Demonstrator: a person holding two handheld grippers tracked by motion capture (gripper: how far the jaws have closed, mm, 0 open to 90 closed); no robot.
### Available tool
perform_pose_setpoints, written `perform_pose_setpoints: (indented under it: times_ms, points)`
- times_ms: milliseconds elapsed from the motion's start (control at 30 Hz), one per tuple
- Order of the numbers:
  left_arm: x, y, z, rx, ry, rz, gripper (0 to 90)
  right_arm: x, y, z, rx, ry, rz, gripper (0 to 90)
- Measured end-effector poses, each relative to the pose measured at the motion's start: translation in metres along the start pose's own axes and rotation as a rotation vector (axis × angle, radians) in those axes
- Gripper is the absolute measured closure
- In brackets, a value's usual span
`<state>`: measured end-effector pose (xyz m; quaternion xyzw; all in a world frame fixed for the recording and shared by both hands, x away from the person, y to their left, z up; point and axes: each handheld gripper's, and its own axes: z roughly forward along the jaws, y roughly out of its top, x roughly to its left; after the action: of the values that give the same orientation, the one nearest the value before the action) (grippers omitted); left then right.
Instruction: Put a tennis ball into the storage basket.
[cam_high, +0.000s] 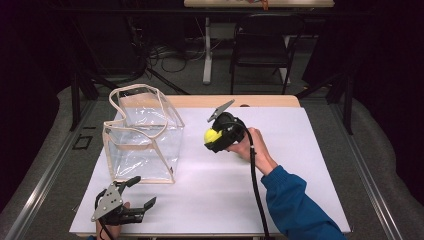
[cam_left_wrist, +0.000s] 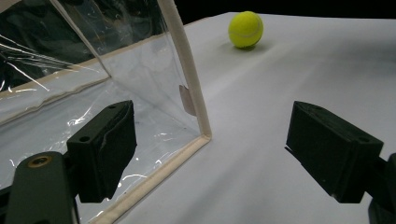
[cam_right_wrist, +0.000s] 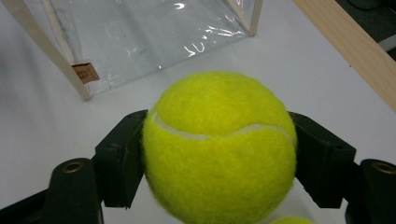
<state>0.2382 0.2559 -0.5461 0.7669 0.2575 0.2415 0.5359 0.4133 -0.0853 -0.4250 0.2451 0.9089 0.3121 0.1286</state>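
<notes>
**Ana:** High view first: where is the tennis ball (cam_high: 212, 135)?

**Ben:** Clamped in the right tool (cam_high: 216, 138), lifted above the middle of the white bench (cam_high: 300, 150), just right of the clear bag (cam_high: 142, 135). Right gripper view has both black pads pressed against its sides, jaws closed onto it.

**Ana:** Any direction to it?

**Ben:** It's round, so no long axis. Its white seam curves across the face turned to the camera. I can read no brand on it.

**Ana:** And the left tool (cam_high: 134, 192)?

**Ben:** Jaws wide apart, nothing between them, low at the bench's near left corner beside the bag. Left gripper view shows a second tennis ball (cam_left_wrist: 245, 29) lying farther off on the white surface.

**Ana:** The bag?

**Ben:** Upright, mouth open upward, beige trim along its edges, and a small tan label (cam_right_wrist: 85, 73) at one seam; its print is too small to read.

**Ana:** The room?

**Ben:** Dark, grey floor, a black folding chair (cam_high: 262, 45) and loose cables behind the bench.
</notes>
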Motion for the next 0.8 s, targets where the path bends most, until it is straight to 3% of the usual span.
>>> perform_pose_setpoints:
  times_ms: [800]
  points:
    - [-0.001, -0.001, -0.002, -0.006, 0.005, 0.002, 15.9, 0.0, 0.027, -0.005, -0.01, 0.003, -0.028, 26.1]
